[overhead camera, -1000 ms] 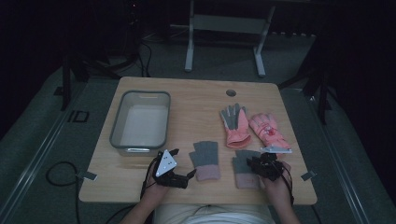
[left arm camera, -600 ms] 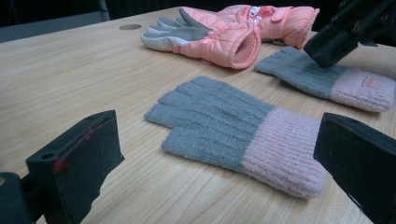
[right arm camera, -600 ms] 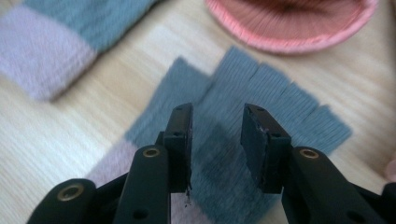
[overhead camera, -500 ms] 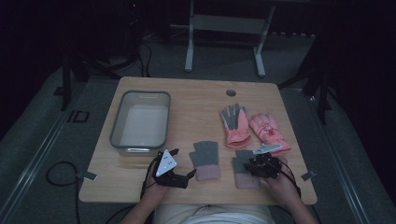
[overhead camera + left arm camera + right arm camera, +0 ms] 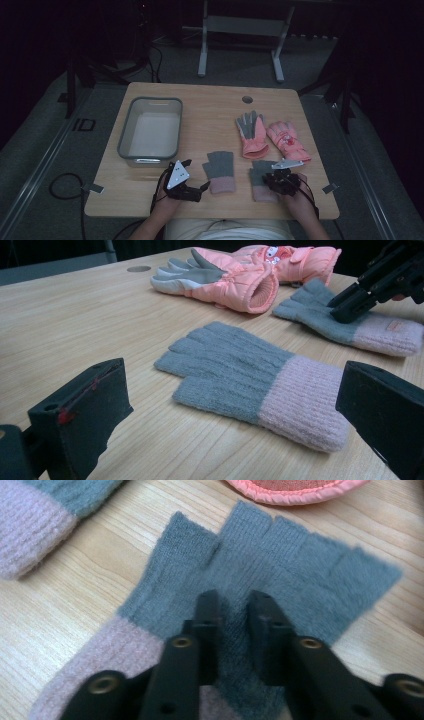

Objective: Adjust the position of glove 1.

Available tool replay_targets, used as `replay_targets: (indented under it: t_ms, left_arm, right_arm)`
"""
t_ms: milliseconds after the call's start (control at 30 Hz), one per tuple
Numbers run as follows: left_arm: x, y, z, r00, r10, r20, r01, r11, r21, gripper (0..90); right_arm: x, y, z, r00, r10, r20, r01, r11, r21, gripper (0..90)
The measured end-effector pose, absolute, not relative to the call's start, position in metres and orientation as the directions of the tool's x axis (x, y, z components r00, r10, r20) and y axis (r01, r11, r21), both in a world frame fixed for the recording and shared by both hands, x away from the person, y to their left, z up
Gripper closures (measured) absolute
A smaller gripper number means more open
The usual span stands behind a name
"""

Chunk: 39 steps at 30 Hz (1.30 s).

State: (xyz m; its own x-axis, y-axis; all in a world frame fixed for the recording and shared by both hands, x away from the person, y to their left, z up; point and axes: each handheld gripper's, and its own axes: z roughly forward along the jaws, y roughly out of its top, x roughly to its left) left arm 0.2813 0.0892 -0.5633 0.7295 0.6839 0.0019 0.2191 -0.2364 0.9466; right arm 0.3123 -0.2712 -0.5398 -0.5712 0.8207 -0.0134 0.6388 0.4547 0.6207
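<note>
Dim floor and metal stand legs surround a pale wooden table (image 5: 210,107), with a grey tub (image 5: 150,129) on its left half and two padded pink gloves (image 5: 272,137) lying side by side toward the far right.

Near the person's edge lie two knitted gloves, grey with pink cuffs. The right knitted glove (image 5: 280,565) lies flat directly under the right gripper (image 5: 234,605), cuff toward the person, fingers pointing away toward the pink gloves. That gripper's jaws have just been closing, and they now pinch a ridge of the grey knit at the palm between them, so the glove's long axis runs in line with the jaws. My reading is that a straight lift would raise it by the middle, with cuff and fingers drooping to either side.

The left knitted glove (image 5: 250,377) lies just ahead of the left gripper (image 5: 235,415), cuff to the right in the left gripper view, fingers to the left, so it lies crosswise to the jaws. These stand wide apart and touch nothing. Each hand is nearest its own glove.
</note>
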Motion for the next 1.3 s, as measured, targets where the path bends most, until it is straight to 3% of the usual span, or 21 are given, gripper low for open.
replay_targets:
  t_ms: [400,700,933,1300]
  left_arm:
    - [0.281,0.090,-0.563,0.730,0.683,0.002,0.217,-0.235,0.947,0.4]
    - [0.281,0.090,-0.563,0.727,0.687,-0.001,0.220,-0.231,0.948,0.4]
    - [0.281,0.090,-0.563,0.728,0.686,-0.002,0.220,-0.231,0.948,0.4]
    - [0.281,0.090,-0.563,0.726,0.687,-0.004,0.220,-0.228,0.949,0.4]
  right_arm:
    - [0.313,-0.270,-0.534,-0.549,0.836,0.009,0.666,0.431,0.608,84.7]
    - [0.317,-0.264,-0.484,-0.586,0.810,0.025,0.595,0.409,0.692,84.8]
    - [0.328,-0.241,-0.459,-0.641,0.767,0.027,0.535,0.422,0.732,84.8]
    - [0.335,-0.191,-0.461,-0.698,0.714,0.054,0.506,0.439,0.742,84.9]
